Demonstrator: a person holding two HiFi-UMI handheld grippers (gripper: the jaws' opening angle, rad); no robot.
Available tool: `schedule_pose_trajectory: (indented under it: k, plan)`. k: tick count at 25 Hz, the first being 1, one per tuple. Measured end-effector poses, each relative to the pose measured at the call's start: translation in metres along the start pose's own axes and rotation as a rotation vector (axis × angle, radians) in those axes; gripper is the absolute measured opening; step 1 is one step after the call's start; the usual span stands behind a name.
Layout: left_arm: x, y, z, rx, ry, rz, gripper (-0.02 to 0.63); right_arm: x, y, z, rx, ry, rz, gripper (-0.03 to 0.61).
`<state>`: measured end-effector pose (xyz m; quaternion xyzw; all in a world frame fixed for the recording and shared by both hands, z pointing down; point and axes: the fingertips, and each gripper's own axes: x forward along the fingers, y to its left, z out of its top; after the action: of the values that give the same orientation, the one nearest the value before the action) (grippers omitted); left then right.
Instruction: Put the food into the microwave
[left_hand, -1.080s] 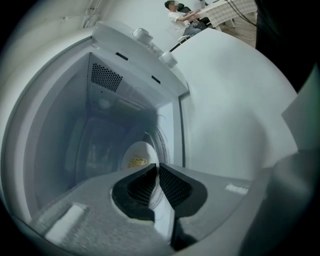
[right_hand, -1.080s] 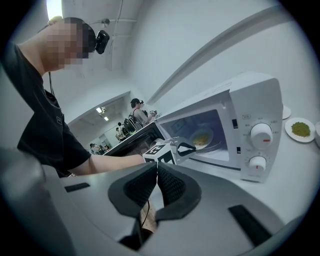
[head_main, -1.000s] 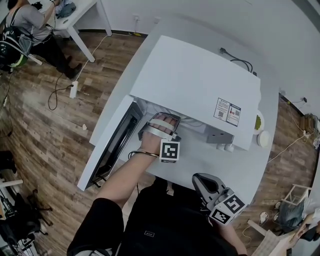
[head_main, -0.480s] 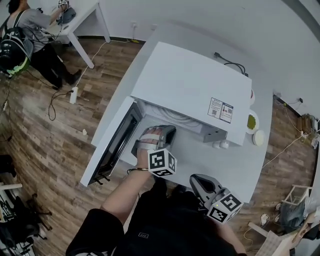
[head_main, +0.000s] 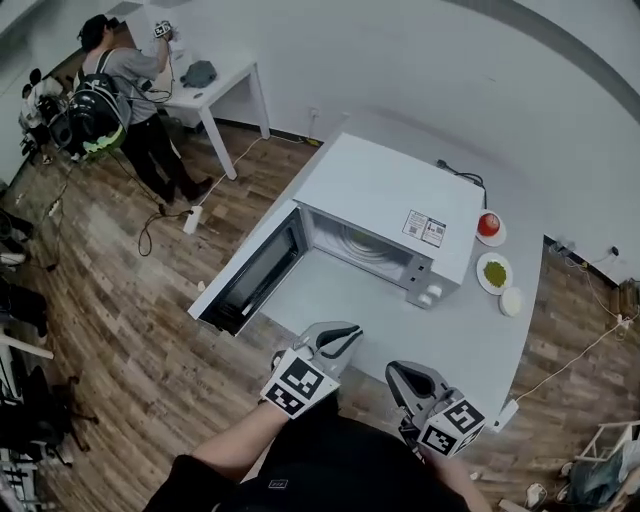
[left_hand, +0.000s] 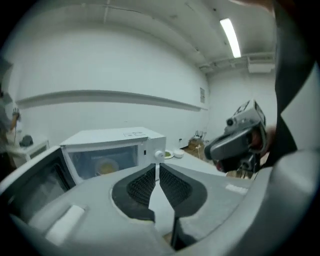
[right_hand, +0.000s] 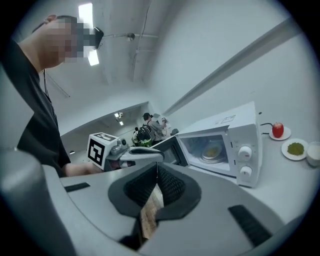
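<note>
From the head view, a boxy white microwave (head_main: 385, 200) sits on a smooth white table (head_main: 450, 340), its dark-windowed door (head_main: 255, 275) swung wide to the left. The left gripper (head_main: 348, 333) and right gripper (head_main: 394, 369), both matte grey plastic, hover side by side at the table's near edge, well apart from the oven. To the microwave's right lie a round red fruit (head_main: 488, 224) on a saucer, a plate of green food (head_main: 494, 272) and a small white bowl (head_main: 511, 301)

In the left gripper view, the ribbed black pads meet at their tips with nothing between them: clenched and empty. They point toward the open oven

In the right gripper view, the cross-hatched pads likewise press tip to tip, gripping nothing. Inside the lit cavity rests a round dish (right_hand: 212, 151) with something yellowish on it; what it is cannot be made out. Two round white knobs (right_hand: 245, 152) stack on the front panel
</note>
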<state>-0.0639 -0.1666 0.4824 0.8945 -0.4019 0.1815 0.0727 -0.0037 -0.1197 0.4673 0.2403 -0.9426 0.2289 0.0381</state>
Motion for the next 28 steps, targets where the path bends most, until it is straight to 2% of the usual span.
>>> schedule_pose_trajectory:
  k: [3, 5, 7, 11, 16, 22, 28]
  plan:
    - [-0.025, -0.056, 0.002, -0.17, -0.039, -0.022, 0.031, -0.034, 0.021, -0.011, -0.004, -0.015, 0.031, 0.015]
    - [-0.04, -0.091, 0.004, -0.218, -0.059, -0.02, 0.031, -0.053, 0.036, -0.016, -0.024, -0.026, 0.058, 0.015]
    - [-0.053, -0.119, 0.007, -0.233, -0.069, -0.007, 0.031, -0.07, 0.047, -0.021, -0.04, -0.035, 0.076, 0.015]
    - [-0.068, -0.16, 0.015, -0.202, -0.065, 0.005, 0.031, -0.101, 0.061, -0.026, -0.05, -0.051, 0.086, 0.015]
    - [-0.074, -0.179, 0.03, -0.122, -0.071, -0.019, 0.031, -0.121, 0.073, -0.022, -0.126, -0.099, 0.087, 0.014]
    - [-0.097, -0.164, 0.048, -0.074, -0.135, 0.006, 0.031, -0.126, 0.083, 0.005, -0.215, -0.17, 0.017, 0.014]
    - [-0.11, -0.144, 0.049, -0.109, -0.194, 0.002, 0.031, -0.12, 0.089, 0.015, -0.254, -0.181, -0.034, 0.013]
